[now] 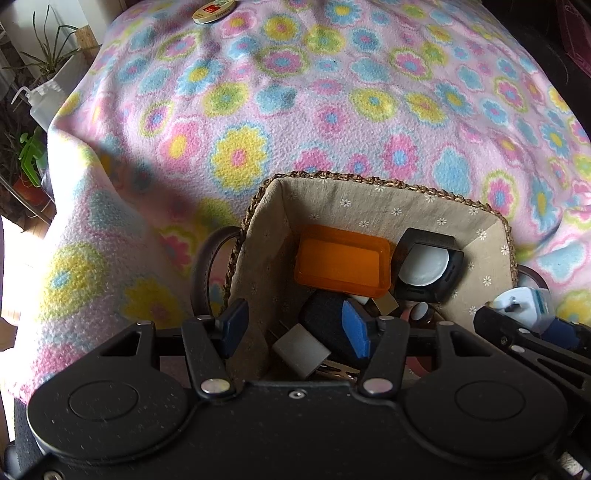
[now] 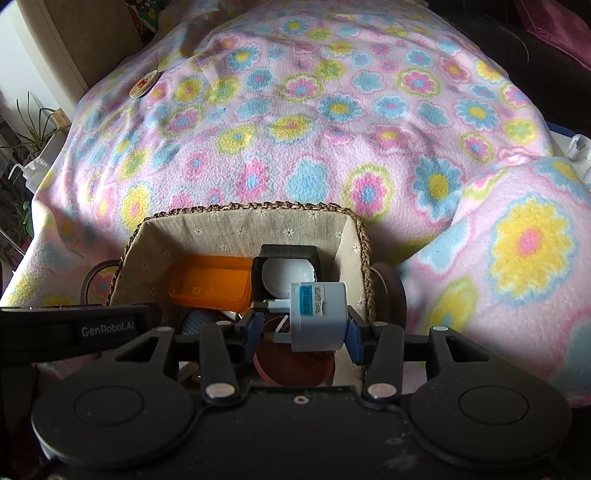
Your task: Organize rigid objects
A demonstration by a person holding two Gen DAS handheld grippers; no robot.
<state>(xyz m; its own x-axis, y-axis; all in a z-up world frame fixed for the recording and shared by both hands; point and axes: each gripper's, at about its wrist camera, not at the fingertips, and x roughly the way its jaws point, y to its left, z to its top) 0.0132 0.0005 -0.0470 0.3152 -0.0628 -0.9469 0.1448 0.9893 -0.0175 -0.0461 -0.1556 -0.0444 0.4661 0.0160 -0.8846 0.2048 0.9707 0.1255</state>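
The right gripper (image 2: 301, 328) grasps a white travel adapter (image 2: 317, 317) at the frame's centre, above the basket (image 2: 258, 212). The left gripper (image 1: 295, 325) clamps the basket's left wall.

Blanket (image 1: 332, 110): pink fleece, flowers in blue, yellow, green, magenta.
Basket (image 1: 369, 182), lower centre: brown braided rim, beige lining with small white daisies.
Tray (image 1: 341, 264) in basket: orange.
Box (image 1: 430, 267) right of tray: black frame, white round face.
Adapter (image 2: 317, 315), lower centre of right view: pale blue-white, teal label.
Grippers (image 1: 295, 328) (image 2: 303, 334): black bodies, blue pads.
Tin (image 1: 214, 11), upper left: cream, red patch.
Plants (image 1: 44, 51), left edge: green.
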